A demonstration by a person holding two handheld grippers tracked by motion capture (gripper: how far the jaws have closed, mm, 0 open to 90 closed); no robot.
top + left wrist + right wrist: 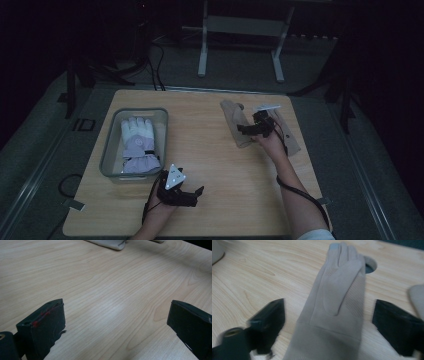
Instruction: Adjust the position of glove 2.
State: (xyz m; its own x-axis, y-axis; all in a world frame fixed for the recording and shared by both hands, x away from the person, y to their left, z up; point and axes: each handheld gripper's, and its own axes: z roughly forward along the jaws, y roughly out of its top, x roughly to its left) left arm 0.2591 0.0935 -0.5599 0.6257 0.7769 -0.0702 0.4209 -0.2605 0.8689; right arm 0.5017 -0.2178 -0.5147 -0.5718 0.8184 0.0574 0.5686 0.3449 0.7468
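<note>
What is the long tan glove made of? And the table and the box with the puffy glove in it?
The tan glove looks like soft, matte suede or brushed knit, with fine ribbing along one side. The table looks like pale wood or wood-print laminate: smooth, with grain lines and a faint sheen. The box looks like see-through plastic. The puffy glove seems to be padded fabric, white and lilac.

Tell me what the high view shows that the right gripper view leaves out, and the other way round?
High view: a clear plastic bin holding a white and lilac padded glove, and the left claw open over bare wood. Right gripper view: close detail of the long beige fabric glove, its thumb folded across the palm, and a round hole in the tabletop behind it. Both: the wooden table, that beige glove and the open right claw straddling it.
</note>
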